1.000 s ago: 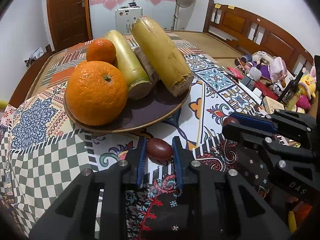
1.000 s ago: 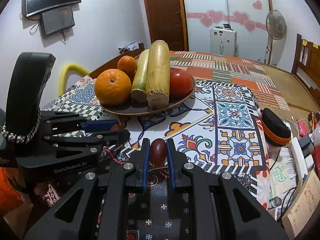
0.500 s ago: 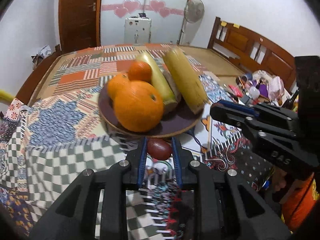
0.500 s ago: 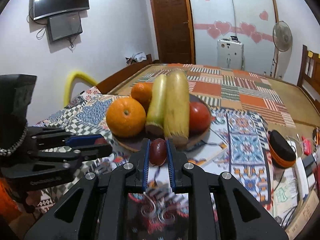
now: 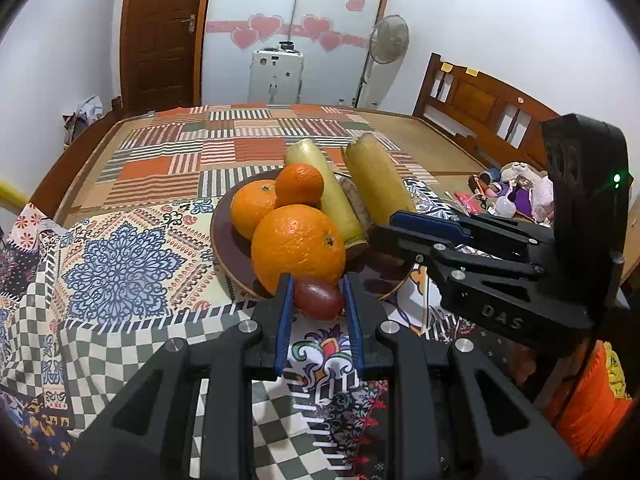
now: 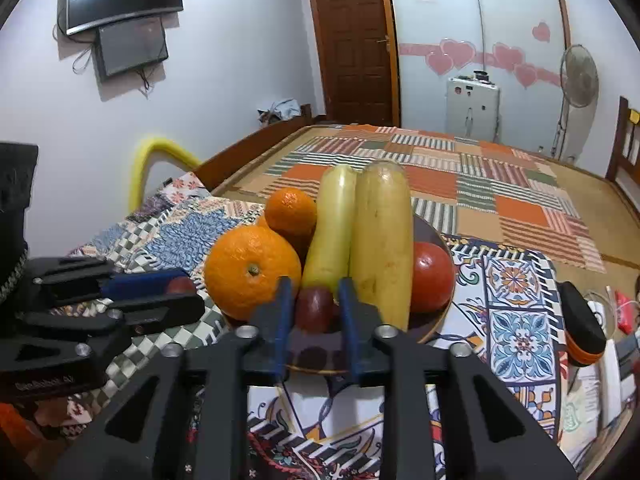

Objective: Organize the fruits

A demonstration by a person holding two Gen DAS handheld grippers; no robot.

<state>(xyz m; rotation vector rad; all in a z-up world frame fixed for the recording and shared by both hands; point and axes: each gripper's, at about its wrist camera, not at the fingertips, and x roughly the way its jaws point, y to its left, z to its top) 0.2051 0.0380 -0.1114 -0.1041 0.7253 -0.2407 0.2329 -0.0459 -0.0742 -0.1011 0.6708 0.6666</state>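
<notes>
Two tongs, each with a small dark red fruit between blue pads. Left tongs point(image 5: 318, 300): clamped on a red fruit point(image 5: 318, 299), just short of the plate's point(image 5: 224, 236) near rim. Right tongs point(image 6: 314, 308): jaws just been opening, pads slightly clear of its fruit point(image 6: 315, 309), over the plate. Plate holds oranges point(image 5: 298, 246), two long yellow fruits point(image 6: 382, 248), one tomato point(image 6: 432, 276), on a patterned tablecloth point(image 5: 120, 268).

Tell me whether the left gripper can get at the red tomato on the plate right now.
Probably not. The left gripper is shut on a small dark red fruit, and the tomato sits across the plate, behind the oranges and two long yellow fruits.
</notes>
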